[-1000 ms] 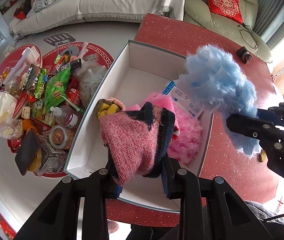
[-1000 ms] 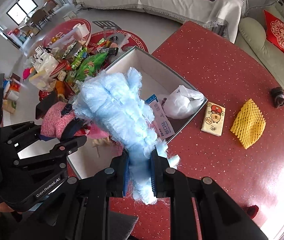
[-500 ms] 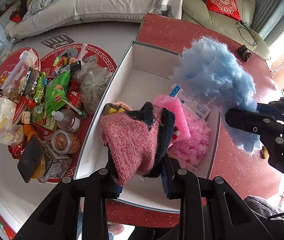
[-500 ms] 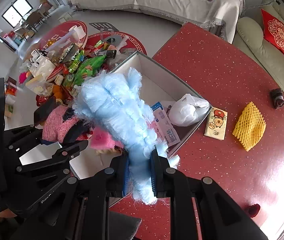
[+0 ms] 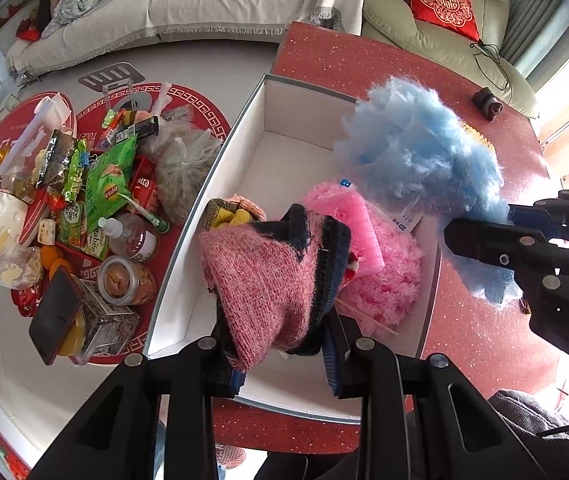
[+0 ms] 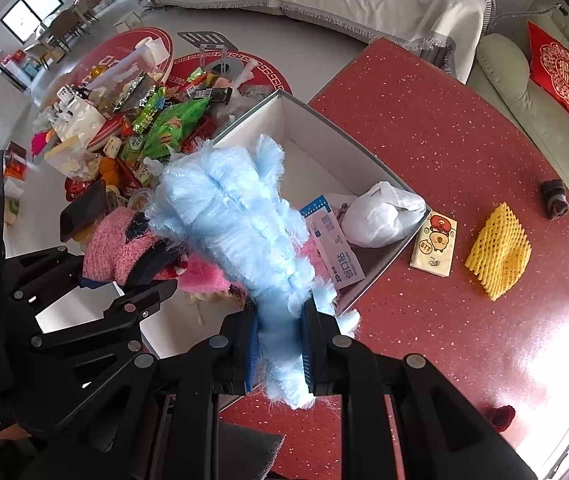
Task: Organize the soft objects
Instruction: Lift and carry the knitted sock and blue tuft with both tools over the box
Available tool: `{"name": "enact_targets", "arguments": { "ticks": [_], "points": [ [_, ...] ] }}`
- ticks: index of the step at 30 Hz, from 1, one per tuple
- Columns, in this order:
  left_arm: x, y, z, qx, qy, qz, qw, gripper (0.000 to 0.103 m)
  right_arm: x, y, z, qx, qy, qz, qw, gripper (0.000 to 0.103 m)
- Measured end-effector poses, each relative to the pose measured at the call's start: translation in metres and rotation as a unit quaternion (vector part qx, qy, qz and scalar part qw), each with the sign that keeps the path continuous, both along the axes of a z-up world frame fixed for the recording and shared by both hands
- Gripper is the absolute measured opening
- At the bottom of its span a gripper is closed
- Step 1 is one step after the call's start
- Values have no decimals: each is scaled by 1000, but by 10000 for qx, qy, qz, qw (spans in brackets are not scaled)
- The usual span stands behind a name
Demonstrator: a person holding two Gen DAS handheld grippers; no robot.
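Observation:
My left gripper [image 5: 284,354] is shut on a pink and navy knitted sock [image 5: 262,268], held over the near end of the white box [image 5: 220,184]. My right gripper [image 6: 280,350] is shut on a fluffy light-blue item [image 6: 240,224], held above the box's right side; it also shows in the left wrist view [image 5: 420,152]. Inside the box lie a fluffy pink item [image 5: 384,280], a pink foam piece [image 5: 354,222], a yellow knitted item [image 5: 232,212], a white plastic bag [image 6: 380,216] and a blue-white packet [image 6: 334,246].
The box stands on a red speckled table [image 6: 444,152]. On it are a tissue pack [image 6: 434,246], a yellow foam net [image 6: 498,250] and a dark rolled sock [image 6: 554,196]. Snacks, jars and bottles [image 5: 96,208] crowd the floor to the left. Sofas stand behind.
Both grippers have moved a little farther over the box with their items still held. The blue item now covers more of the box's right side.

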State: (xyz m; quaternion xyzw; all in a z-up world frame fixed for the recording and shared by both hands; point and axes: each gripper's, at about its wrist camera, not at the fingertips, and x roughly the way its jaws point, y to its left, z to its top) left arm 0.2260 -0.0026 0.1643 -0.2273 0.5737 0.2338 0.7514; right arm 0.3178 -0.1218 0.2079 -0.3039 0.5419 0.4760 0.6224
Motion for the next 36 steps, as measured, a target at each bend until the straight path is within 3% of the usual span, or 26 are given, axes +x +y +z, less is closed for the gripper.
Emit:
{"name": "enact_targets", "arguments": {
  "ticks": [12, 36],
  "points": [
    [-18, 7, -17, -254, -4, 382, 9989, 32, 3, 15, -4, -331, -204, 175, 9991, 19],
    [-9, 0, -14, -210, -36, 278, 9994, 32, 10, 10, 0, -278, -189, -102, 9994, 20]
  ]
}}
